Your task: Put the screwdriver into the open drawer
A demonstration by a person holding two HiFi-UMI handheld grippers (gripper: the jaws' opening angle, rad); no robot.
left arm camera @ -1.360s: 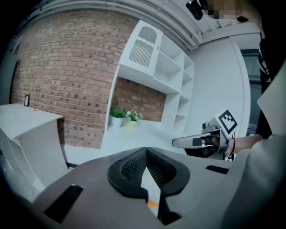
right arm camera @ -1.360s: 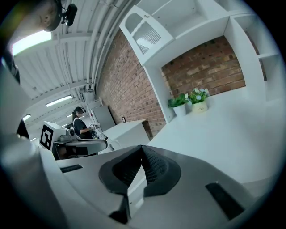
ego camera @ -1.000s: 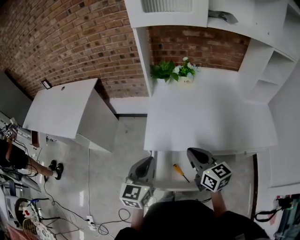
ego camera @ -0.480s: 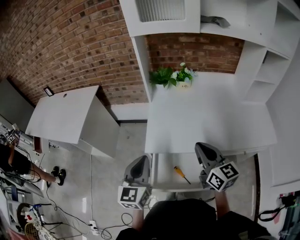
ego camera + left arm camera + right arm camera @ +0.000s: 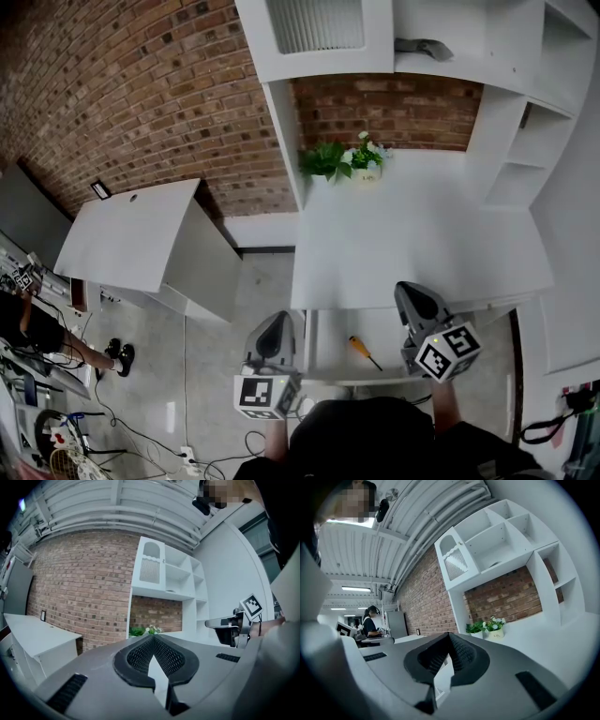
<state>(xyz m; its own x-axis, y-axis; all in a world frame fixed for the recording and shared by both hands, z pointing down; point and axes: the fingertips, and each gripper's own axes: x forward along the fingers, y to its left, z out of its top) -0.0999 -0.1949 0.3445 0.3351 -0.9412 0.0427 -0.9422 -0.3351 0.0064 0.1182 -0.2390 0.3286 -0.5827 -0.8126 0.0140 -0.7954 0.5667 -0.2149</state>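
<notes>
We hold the left gripper [image 5: 277, 323] and right gripper [image 5: 412, 296] at lower centre, jaws closed and empty, flanking the open drawer [image 5: 327, 349] containing the screwdriver [image 5: 363, 352].

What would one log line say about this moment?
orange-handled screwdriver: lying in open white drawer | left gripper: shut, empty | right gripper: shut, empty

You stand at a white desk [image 5: 412, 234] against a red brick wall [image 5: 141, 94], with white shelving [image 5: 520, 141] on its right and potted plants [image 5: 345, 161] at its back. To your left, another white table [image 5: 127, 234] stands on grey floor [image 5: 253, 295].
</notes>
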